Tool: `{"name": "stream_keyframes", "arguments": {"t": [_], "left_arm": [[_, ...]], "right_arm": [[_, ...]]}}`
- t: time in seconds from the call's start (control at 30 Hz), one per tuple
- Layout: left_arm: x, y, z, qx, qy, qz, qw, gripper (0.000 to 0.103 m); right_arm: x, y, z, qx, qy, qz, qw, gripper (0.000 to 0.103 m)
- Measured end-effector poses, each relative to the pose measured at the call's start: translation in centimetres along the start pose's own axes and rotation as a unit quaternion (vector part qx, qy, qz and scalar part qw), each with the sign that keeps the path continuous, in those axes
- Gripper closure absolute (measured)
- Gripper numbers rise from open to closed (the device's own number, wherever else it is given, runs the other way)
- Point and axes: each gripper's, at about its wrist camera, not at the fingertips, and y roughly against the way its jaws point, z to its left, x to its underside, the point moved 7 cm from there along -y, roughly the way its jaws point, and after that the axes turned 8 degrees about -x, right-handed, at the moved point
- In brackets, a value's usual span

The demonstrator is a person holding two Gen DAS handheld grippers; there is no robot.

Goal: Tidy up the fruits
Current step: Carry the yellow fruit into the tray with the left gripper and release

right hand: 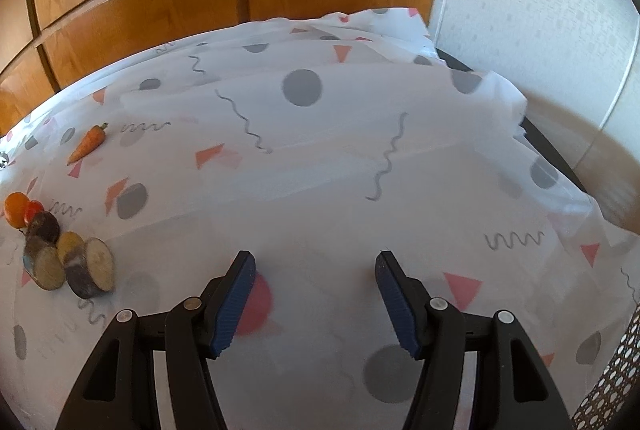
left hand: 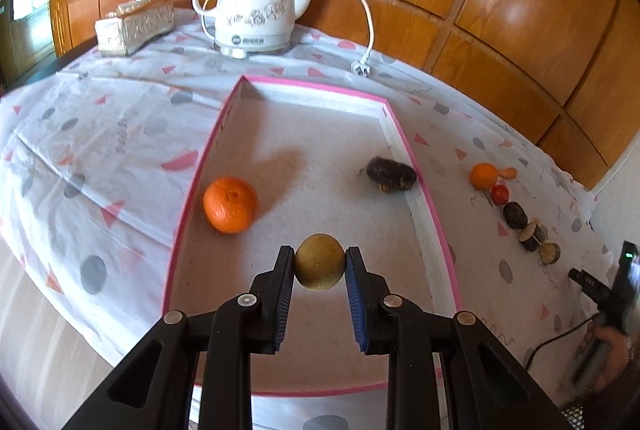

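Note:
My left gripper (left hand: 319,258) is shut on a round yellow-brown fruit (left hand: 319,262) and holds it above the pink-rimmed tray (left hand: 400,134). In the tray lie an orange (left hand: 230,204) at the left and a dark purple fruit (left hand: 392,173) at the right wall. On the cloth right of the tray lie a small orange (left hand: 483,175), a red tomato (left hand: 500,194), a carrot (right hand: 88,142) and dark cut pieces (right hand: 90,272). My right gripper (right hand: 316,262) is open and empty above bare cloth, right of those pieces.
A white electric kettle (left hand: 258,10) with its cord and plug (left hand: 362,67) stands behind the tray. A tissue box (left hand: 134,24) sits at the back left. Wooden panels back the table; the cloth's edge drops off at the right (right hand: 560,166).

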Motion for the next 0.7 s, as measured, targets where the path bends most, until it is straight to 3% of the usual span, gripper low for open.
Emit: {"name": "stream_keyframes", "arguments": {"t": [0.37, 0.7], "left_arm": [[0.5, -0.8, 1.4, -0.018, 0.022, 0.014, 0.9995, 0.077], [0.9, -0.9, 2.2, -0.034, 0.029, 0.019, 0.9988, 0.077]], "right_arm": [[-4.2, -0.7, 6.2, -0.061, 0.03, -0.004, 0.998, 0.04], [-6.4, -2.2, 10.5, -0.088, 0.049, 0.007, 0.995, 0.04]]}}
